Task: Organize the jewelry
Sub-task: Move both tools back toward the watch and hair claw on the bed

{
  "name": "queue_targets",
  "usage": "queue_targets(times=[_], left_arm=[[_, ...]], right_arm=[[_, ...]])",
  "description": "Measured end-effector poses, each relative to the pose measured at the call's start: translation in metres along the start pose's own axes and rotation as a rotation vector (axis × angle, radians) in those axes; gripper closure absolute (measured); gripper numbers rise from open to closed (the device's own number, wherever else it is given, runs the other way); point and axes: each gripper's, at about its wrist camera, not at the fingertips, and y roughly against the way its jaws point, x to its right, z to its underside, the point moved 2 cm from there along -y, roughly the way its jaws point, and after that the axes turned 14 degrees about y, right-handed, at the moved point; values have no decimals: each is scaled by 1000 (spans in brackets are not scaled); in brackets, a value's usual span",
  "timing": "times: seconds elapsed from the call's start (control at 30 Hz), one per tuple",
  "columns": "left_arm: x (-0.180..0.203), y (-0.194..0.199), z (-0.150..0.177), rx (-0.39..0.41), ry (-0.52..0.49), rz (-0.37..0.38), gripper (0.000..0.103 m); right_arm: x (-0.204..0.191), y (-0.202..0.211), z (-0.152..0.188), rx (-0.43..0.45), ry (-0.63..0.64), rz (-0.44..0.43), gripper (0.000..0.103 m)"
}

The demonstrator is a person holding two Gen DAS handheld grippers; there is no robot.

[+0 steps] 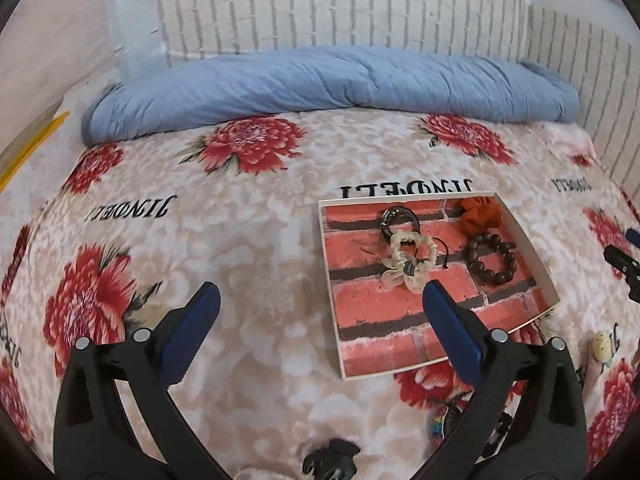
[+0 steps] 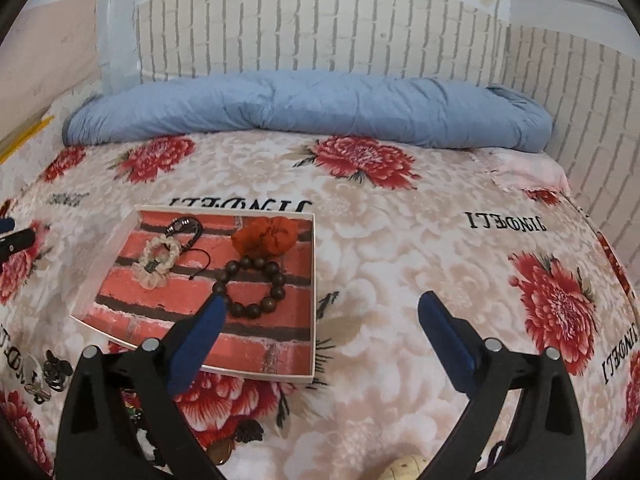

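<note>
Both claws spread wide, nothing between the blue pads on either side: left gripper point(image 1: 320, 296) hangs over the floral bedspread point(image 1: 248, 240) just left of the tray point(image 1: 332, 280), right gripper point(image 2: 320, 308) over the tray's near right corner and the bare spread beside it

Tray is shallow, white-rimmed, brick-print floor. In it I see a brown bead bracelet point(image 2: 252, 286), an orange scrunchie point(image 2: 266, 236) at the far side, a cream scrunchie point(image 2: 158, 262), a dark metal clasp ring point(image 2: 186, 226) and a thin black cord point(image 2: 202, 264) beside the cream one

Loose pieces lie outside the tray, mostly cut off or blocked: a speckled pale bead point(image 1: 601, 345) at the right edge of the left view, a black clip point(image 1: 330, 462) half under the frame bottom, something rainbow-coloured point(image 1: 438, 426) behind my left claw's arm, possibly a band, too hidden to call. Right view shows dark and silver trinkets point(image 2: 52, 372) at lower left, blurred

Blue quilt point(image 1: 320, 84) rolled along the far end of the bed
</note>
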Motion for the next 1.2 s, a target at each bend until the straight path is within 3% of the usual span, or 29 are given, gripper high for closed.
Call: queue_targets(times=[0.27, 0.57, 0.9, 1.2], left_arm=[[-32, 39, 22, 82, 5, -36, 5], [-59, 70, 57, 108, -5, -43, 5], [-82, 79, 100, 122, -1, -51, 5], [-103, 65, 135, 125, 45, -58, 5]], right_arm=[[-2, 30, 20, 36, -5, 55, 8], [-8, 56, 42, 37, 10, 89, 4], [-15, 76, 82, 59, -12, 94, 4], [-38, 69, 130, 78, -78, 95, 4]])
